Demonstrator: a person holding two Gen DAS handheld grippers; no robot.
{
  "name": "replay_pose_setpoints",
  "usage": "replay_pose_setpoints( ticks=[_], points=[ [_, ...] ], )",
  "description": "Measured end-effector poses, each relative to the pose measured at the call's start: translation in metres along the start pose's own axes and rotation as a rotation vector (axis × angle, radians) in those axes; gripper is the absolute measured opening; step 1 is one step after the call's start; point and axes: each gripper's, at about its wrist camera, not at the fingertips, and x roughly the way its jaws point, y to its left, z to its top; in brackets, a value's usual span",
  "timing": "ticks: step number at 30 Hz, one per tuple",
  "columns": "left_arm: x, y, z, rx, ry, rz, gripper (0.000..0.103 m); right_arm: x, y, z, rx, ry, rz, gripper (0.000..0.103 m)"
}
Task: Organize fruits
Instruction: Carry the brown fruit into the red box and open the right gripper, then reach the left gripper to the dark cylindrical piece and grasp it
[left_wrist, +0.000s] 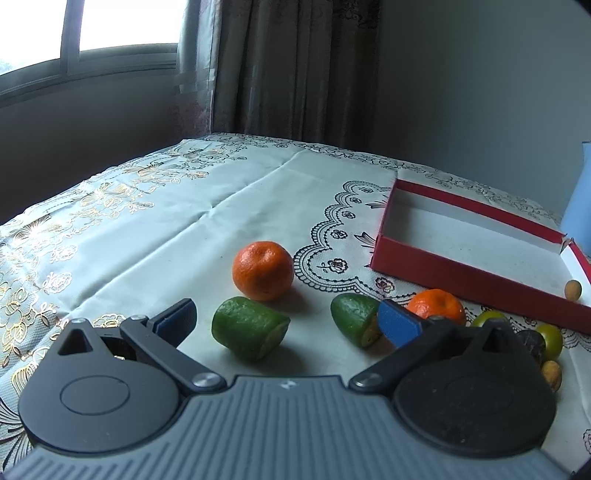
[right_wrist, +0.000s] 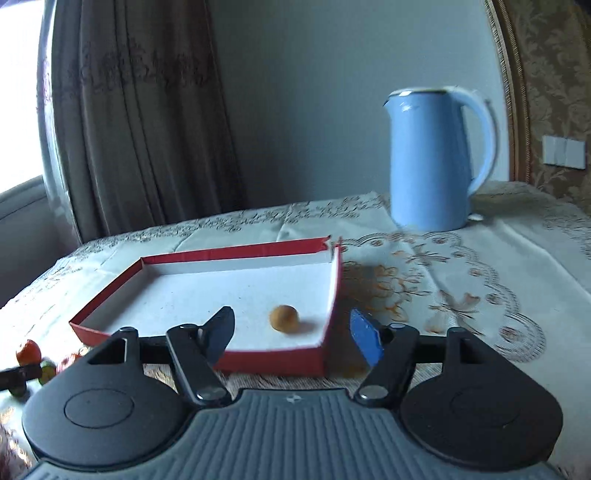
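The green half-fruit (left_wrist: 251, 328) lies on its side, cut face facing lower right.

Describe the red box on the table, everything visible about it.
The red box is a shallow, open, lidless tray that looks like cardboard, red outside and along its rims, white inside. It lies flat on the patterned tablecloth. One far corner is torn open. Inside rests a single small round tan fruit near the right wall; the rest of the floor is bare. The right hand-held gripper hangs open over its near edge, not touching the fruit.
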Motion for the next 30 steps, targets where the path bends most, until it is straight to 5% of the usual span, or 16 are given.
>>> replay_pose_setpoints(
  ticks=[5,9,19,23,30],
  points=[
    [-0.006,0.001,-0.001,0.012,-0.015,-0.045,0.103,-0.027,-0.012,-0.028,0.009,-0.027,-0.015,0.069],
    [-0.027,-0.005,-0.006,0.037,-0.064,-0.156,0.103,-0.029,-0.022,-0.036,0.065,-0.045,-0.003,0.069],
    [-0.058,-0.071,-0.027,0.387,-0.13,-0.331,0.103,-0.024,-0.048,-0.039,0.209,-0.021,0.036,0.07],
    [-0.056,-0.091,-0.037,0.496,-0.118,-0.332,0.103,-0.025,-0.051,-0.04,0.228,-0.025,0.04,0.07],
    [-0.047,-0.098,-0.041,0.524,-0.069,-0.312,0.103,-0.024,-0.053,-0.041,0.246,-0.023,0.05,0.07]
  ],
)
